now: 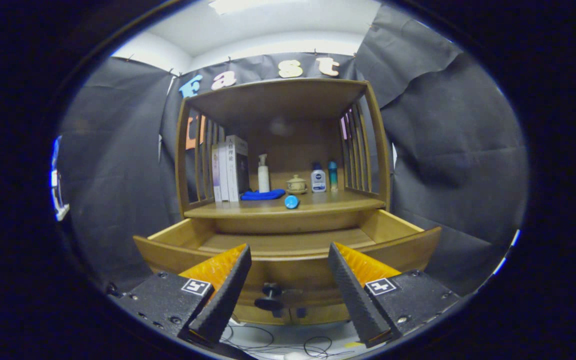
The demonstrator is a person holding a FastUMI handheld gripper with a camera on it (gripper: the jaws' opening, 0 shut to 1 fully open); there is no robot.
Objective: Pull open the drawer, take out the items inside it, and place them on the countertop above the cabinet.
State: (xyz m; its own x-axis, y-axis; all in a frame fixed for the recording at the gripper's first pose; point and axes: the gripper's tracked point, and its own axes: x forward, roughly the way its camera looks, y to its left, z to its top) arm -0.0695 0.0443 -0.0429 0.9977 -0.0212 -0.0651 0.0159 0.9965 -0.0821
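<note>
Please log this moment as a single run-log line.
drawer: open | gripper: fingers open, holding nothing | knob: between fingers | countertop: blue item

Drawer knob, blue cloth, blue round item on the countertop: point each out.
drawer knob (271, 290), gripper view, on its round dark head.
blue cloth (263, 195), gripper view, middle of the folded fabric.
blue round item (291, 202), gripper view, centre of its face.
</note>
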